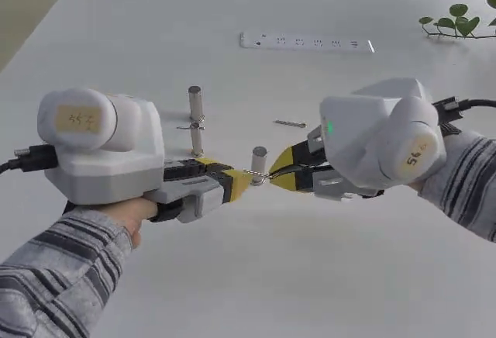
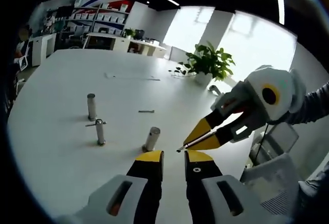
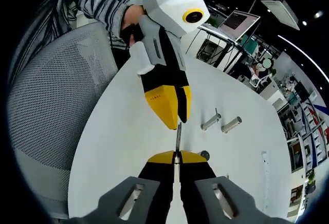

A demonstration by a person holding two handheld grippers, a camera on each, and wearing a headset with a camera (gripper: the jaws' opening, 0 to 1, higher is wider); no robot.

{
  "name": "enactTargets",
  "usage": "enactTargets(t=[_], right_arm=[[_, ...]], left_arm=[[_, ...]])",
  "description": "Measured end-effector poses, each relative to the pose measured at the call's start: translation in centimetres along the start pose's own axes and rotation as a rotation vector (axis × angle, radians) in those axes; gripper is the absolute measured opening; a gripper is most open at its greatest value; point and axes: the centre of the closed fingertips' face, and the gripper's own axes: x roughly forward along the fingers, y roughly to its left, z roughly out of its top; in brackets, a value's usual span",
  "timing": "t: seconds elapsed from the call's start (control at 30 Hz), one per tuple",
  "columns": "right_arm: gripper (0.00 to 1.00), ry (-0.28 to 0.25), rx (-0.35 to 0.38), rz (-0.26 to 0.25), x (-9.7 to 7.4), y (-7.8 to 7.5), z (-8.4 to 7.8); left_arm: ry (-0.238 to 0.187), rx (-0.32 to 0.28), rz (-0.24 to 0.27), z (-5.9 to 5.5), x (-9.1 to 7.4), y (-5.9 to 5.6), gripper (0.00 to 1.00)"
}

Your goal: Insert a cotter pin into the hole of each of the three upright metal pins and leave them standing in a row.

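Three upright metal pins stand on the white table: a far one (image 1: 195, 102), a middle one (image 1: 197, 141) with a cotter pin (image 1: 191, 126) through it, and a near one (image 1: 259, 162). My right gripper (image 1: 273, 175) is shut on a thin cotter pin (image 3: 178, 137), held level just in front of the near pin (image 2: 151, 138). My left gripper (image 2: 175, 155) faces it tip to tip, jaws open, with the cotter pin's free end (image 2: 181, 149) at the gap. Another cotter pin (image 1: 290, 123) lies loose on the table.
A white power strip (image 1: 306, 42) lies at the far side of the table (image 1: 256, 276). A potted plant (image 1: 463, 20) sits at the far right. A mesh office chair (image 3: 56, 111) stands beside the table.
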Motion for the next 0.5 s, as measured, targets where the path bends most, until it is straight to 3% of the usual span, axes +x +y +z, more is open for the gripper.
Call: enactTargets(t=[0.5], right_arm=[[0.00,-0.035,-0.037,-0.004,0.2,0.1,1.5]], left_arm=[[-0.019,-0.047,-0.028,0.1,0.1,-0.6,0.01]])
